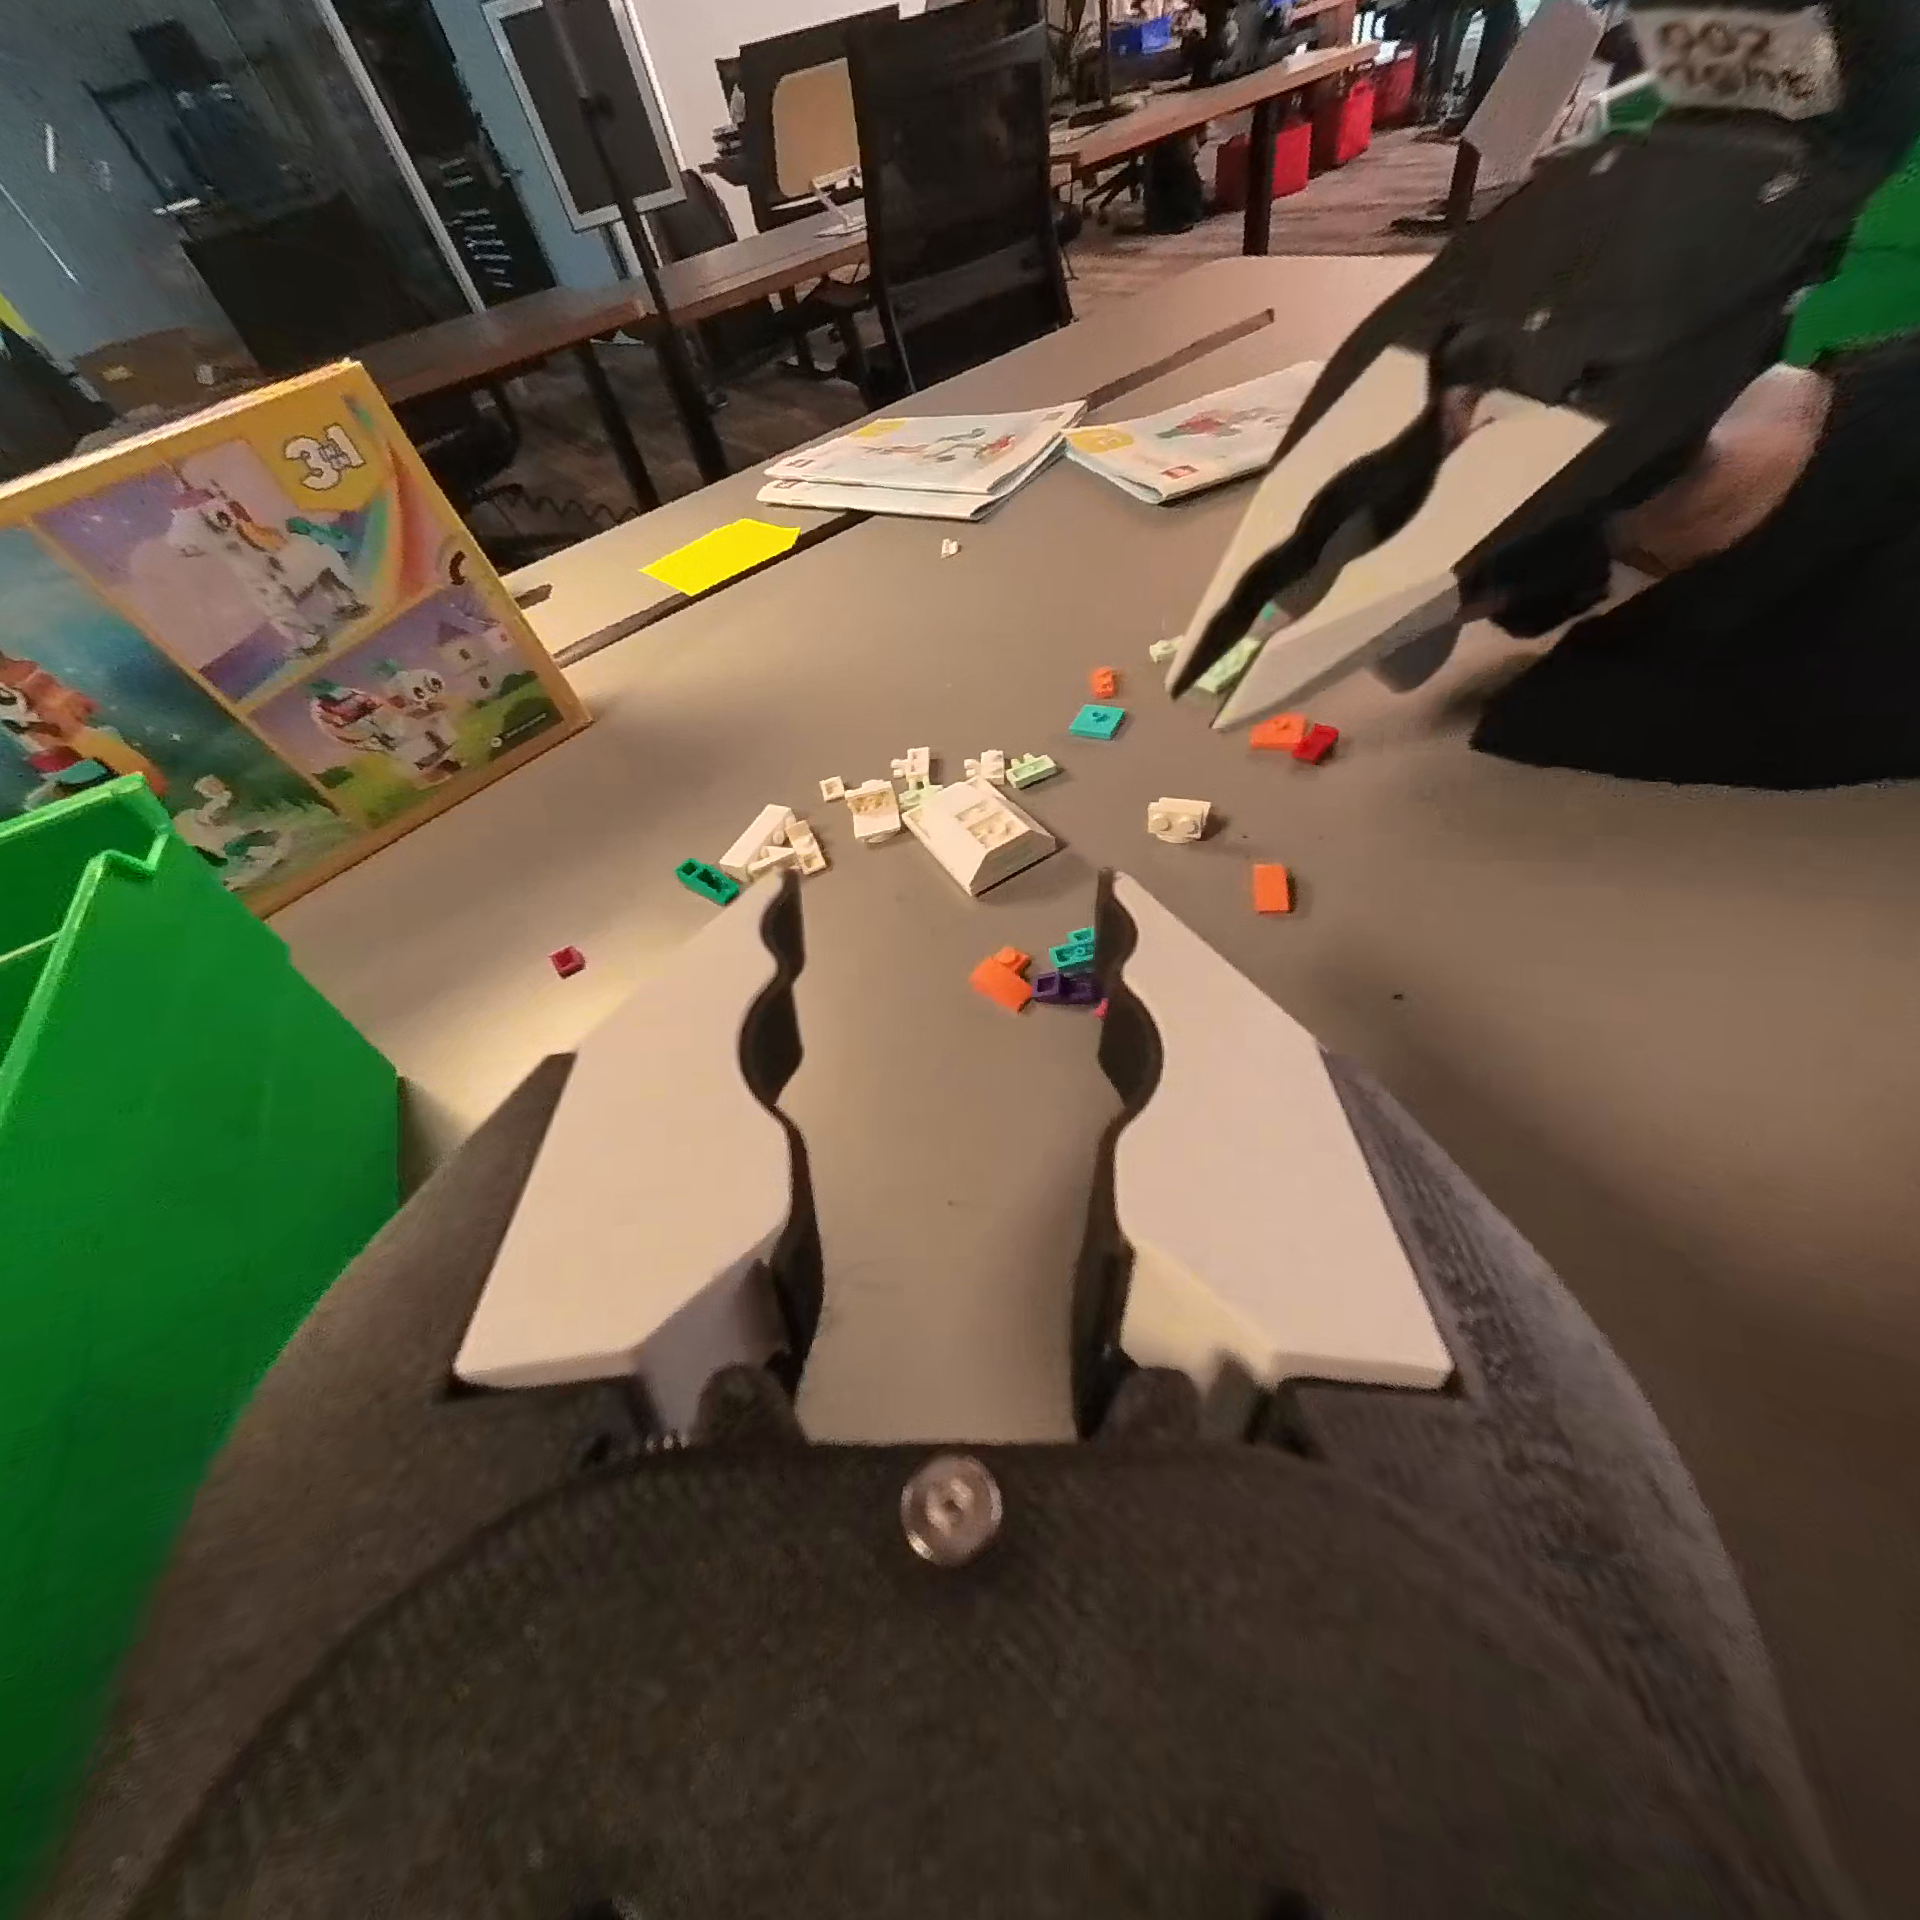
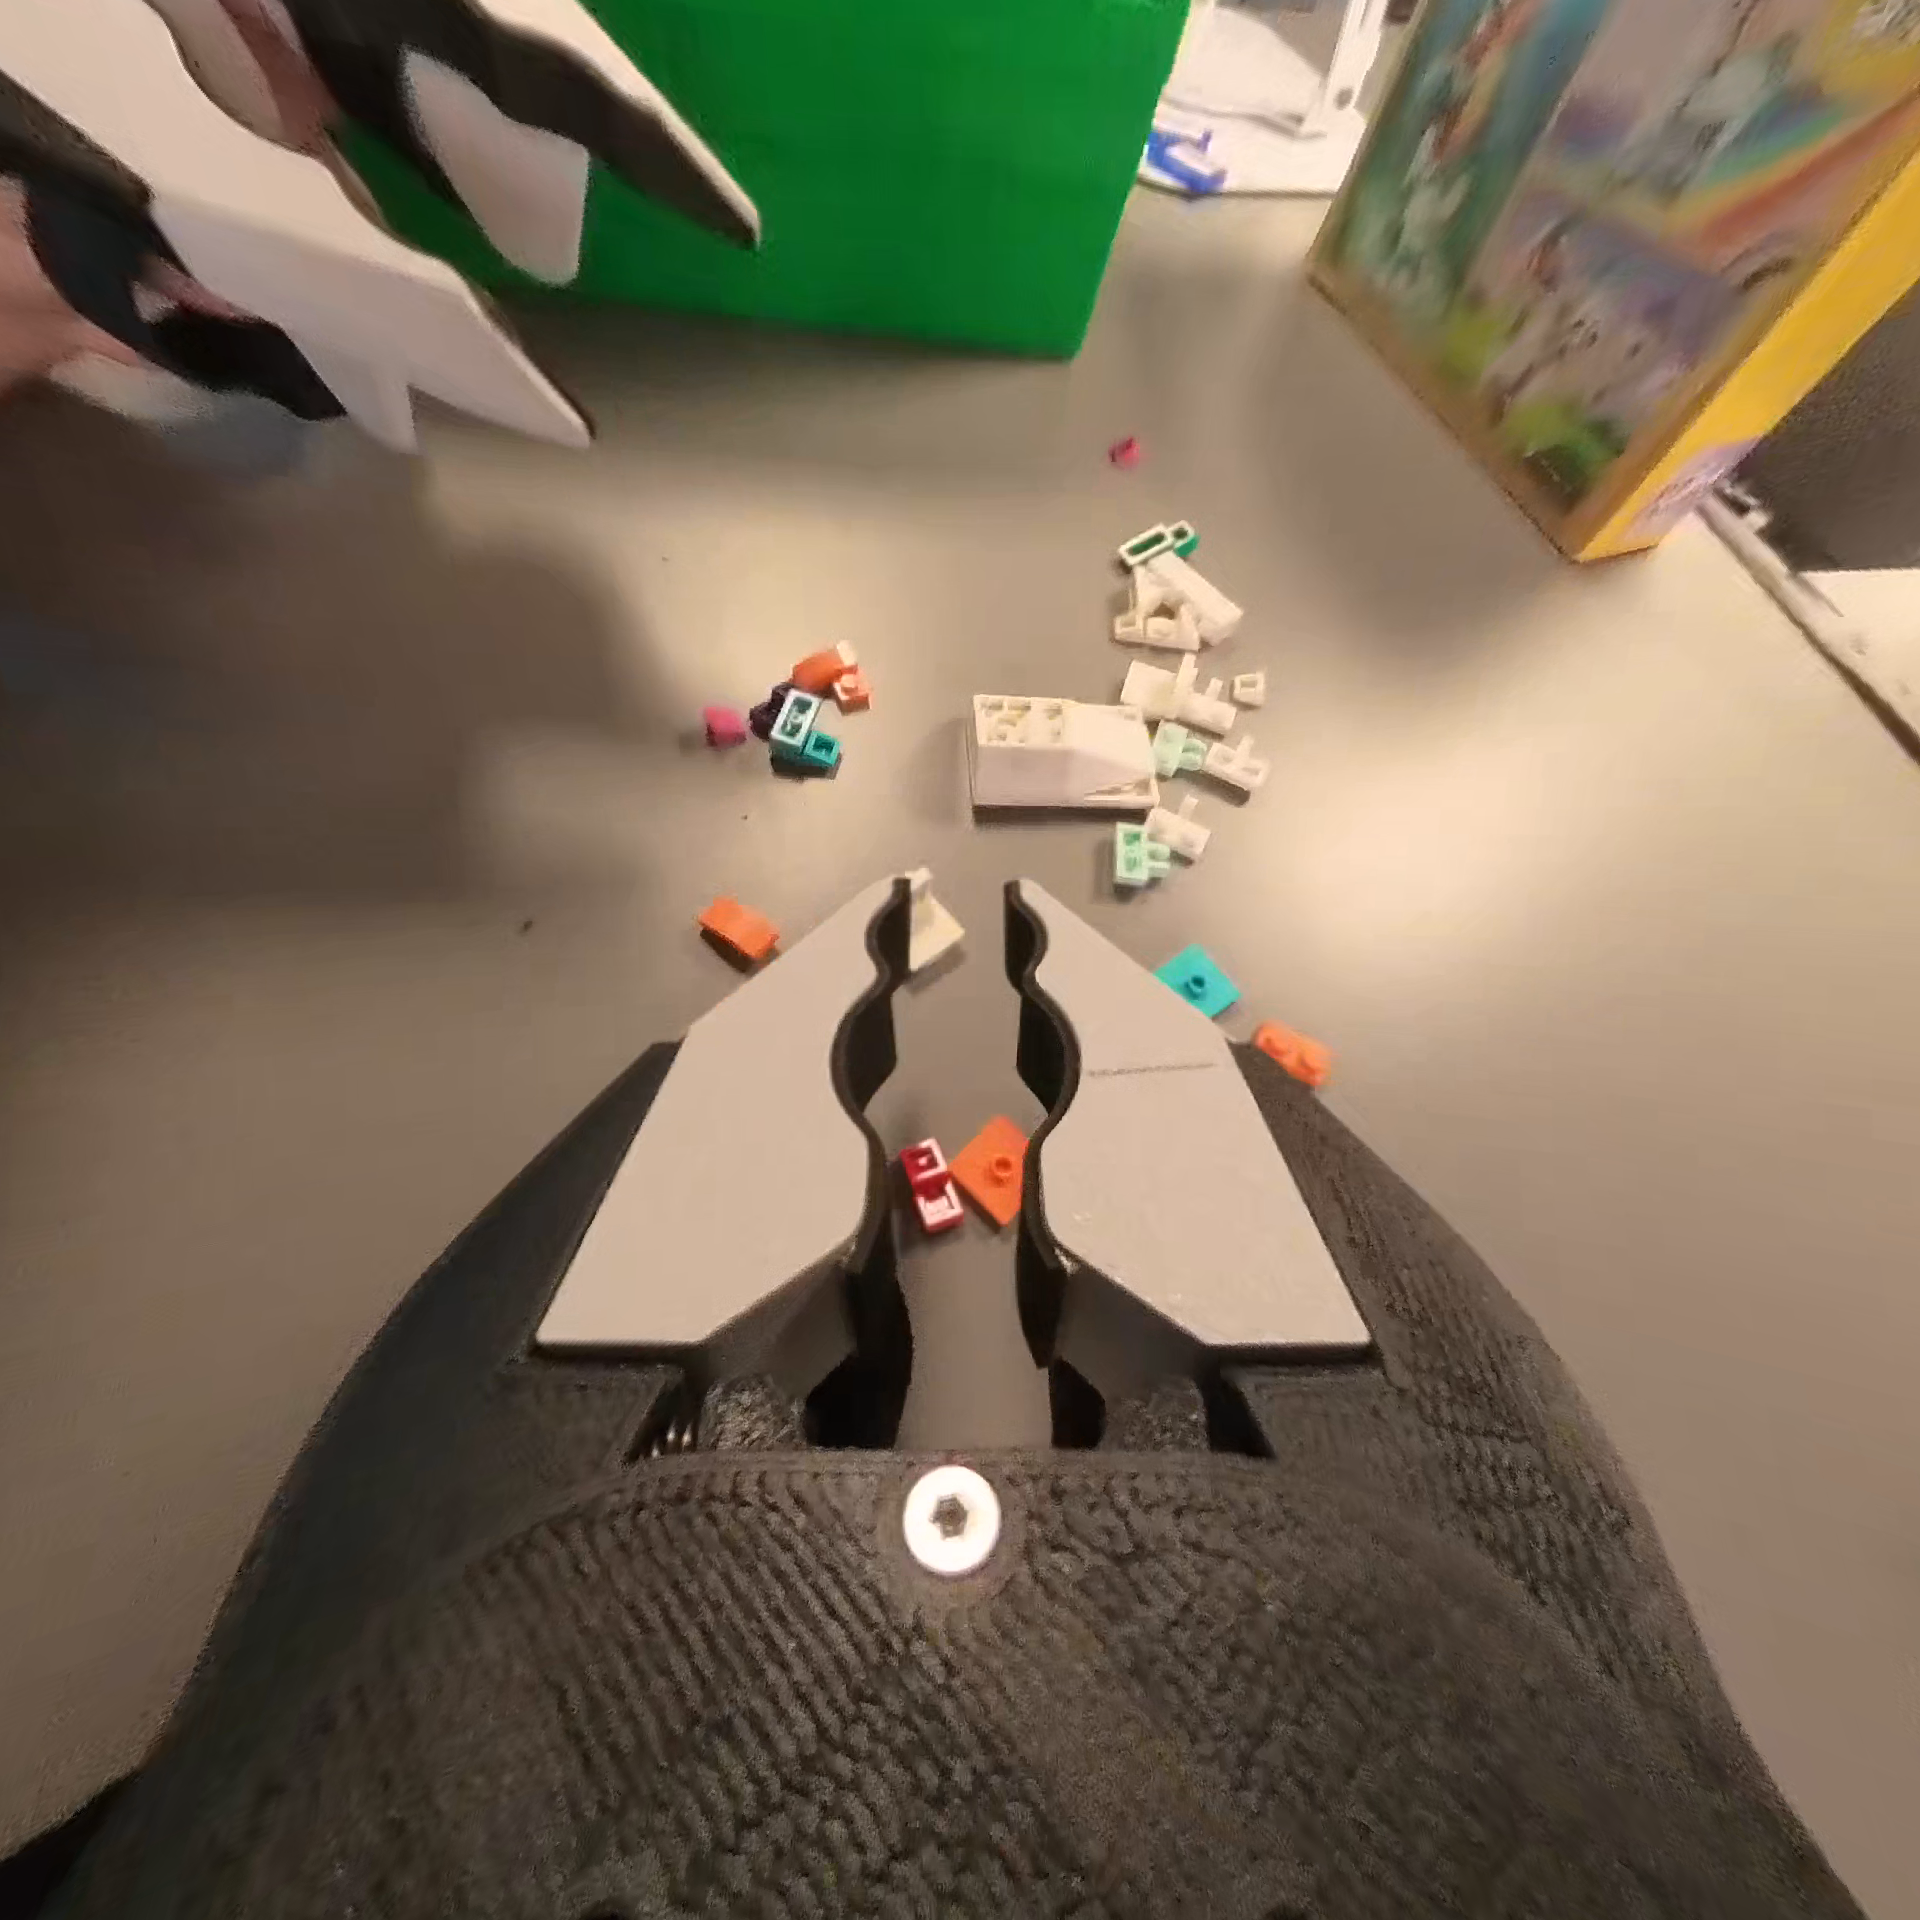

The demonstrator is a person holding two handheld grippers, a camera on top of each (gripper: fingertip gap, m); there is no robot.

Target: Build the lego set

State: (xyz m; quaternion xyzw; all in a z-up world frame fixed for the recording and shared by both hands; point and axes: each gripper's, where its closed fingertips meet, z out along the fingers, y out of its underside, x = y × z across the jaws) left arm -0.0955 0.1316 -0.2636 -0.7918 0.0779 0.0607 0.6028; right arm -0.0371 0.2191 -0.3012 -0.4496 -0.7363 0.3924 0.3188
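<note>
Small toy bricks lie scattered on a grey table (image 1: pixel 1558 1039). My left gripper (image 1: pixel 948 894) is open and empty, just short of a large white sloped brick (image 1: pixel 982 831) and a cluster of orange, teal and purple pieces (image 1: pixel 1039 977). It also shows in the right wrist view (image 2: pixel 665 327). My right gripper (image 2: pixel 954 891) is open and low over the table. A small white piece (image 2: pixel 930 930) shows beside its left fingertip, and I cannot tell if they touch. A red piece (image 2: pixel 930 1184) and an orange tile (image 2: pixel 992 1169) lie under its fingers. The left wrist view shows it at the right (image 1: pixel 1200 701).
A green bin (image 1: pixel 156 1143) stands at the left, also seen in the right wrist view (image 2: pixel 831 156). A yellow toy box (image 1: pixel 260 644) stands behind it. Booklets (image 1: pixel 935 462) and a yellow note (image 1: pixel 722 554) lie at the far side. A person's arm is at the right. Measured from the fingertips, the orange tile (image 2: pixel 992 1169) is 6 cm or so from the right gripper and 15 cm from the left. The large white sloped brick (image 1: pixel 982 831) sits 7 cm or so from the ends of my right fingers. The right camera catches it too, in the right wrist view (image 2: pixel 1008 722).
</note>
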